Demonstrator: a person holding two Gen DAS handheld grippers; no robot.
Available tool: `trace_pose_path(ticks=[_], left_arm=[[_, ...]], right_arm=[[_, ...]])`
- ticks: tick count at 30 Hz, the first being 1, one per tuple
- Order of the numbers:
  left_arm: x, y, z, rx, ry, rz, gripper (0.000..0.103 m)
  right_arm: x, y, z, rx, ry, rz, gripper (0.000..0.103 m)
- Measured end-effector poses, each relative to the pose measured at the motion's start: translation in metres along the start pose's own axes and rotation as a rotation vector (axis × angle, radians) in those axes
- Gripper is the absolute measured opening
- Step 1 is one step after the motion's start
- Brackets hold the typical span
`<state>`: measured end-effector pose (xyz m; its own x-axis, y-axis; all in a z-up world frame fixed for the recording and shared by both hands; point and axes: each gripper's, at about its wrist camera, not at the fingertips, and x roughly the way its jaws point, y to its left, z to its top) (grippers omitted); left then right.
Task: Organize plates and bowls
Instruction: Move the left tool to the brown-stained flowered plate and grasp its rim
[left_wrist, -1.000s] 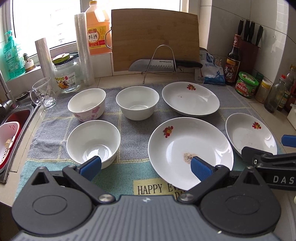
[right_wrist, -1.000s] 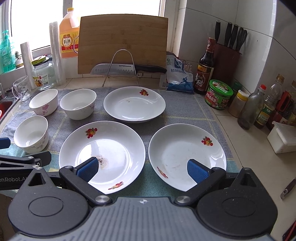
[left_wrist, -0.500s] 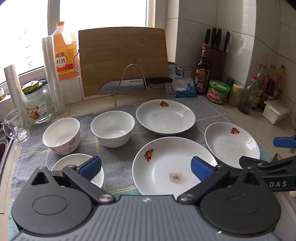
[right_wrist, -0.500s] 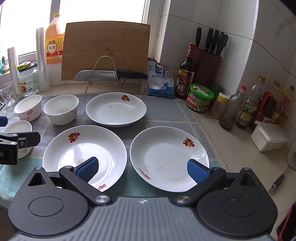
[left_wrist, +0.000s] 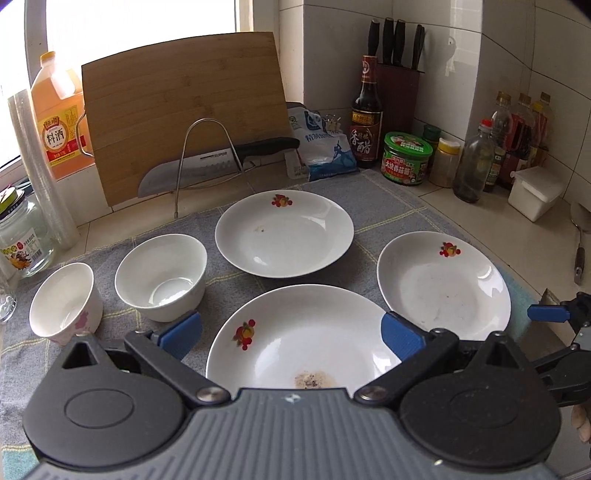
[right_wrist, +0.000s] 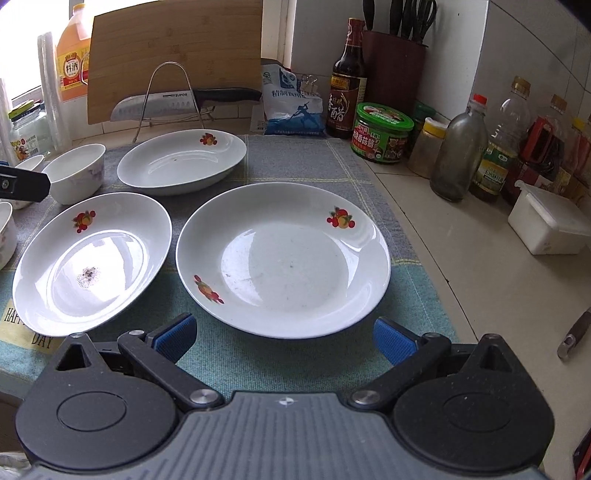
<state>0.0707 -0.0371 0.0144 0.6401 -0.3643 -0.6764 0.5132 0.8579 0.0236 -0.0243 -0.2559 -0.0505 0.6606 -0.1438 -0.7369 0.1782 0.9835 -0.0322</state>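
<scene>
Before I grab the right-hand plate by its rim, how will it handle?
The plate looks like glazed ceramic: probably rigid, breakable and slick, given its shine. Its low rim sits nearly flat on the towel, so the right gripper, now open, may struggle to get under it.

Both grippers — left (left_wrist: 290, 334), right (right_wrist: 284, 334) — wide apart.

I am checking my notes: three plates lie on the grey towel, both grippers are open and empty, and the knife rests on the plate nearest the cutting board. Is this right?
One error: the knife rests on the wire rack behind that plate, as the left wrist view shows.
</scene>
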Motion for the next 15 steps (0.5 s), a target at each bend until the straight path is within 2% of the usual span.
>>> trace_pose_path(ticks=[8, 15], left_arm=[[0.05, -0.042, 0.032, 0.127, 0.051, -0.099, 0.102], [0.102, -0.078, 0.057, 0.25, 0.108, -0.185, 0.099]], right_arm=[[0.035, -0.028, -0.011, -0.014, -0.002, 0.106, 0.103], [0.048, -0.035, -0.014, -0.118, -0.031, 0.169, 0.103]])
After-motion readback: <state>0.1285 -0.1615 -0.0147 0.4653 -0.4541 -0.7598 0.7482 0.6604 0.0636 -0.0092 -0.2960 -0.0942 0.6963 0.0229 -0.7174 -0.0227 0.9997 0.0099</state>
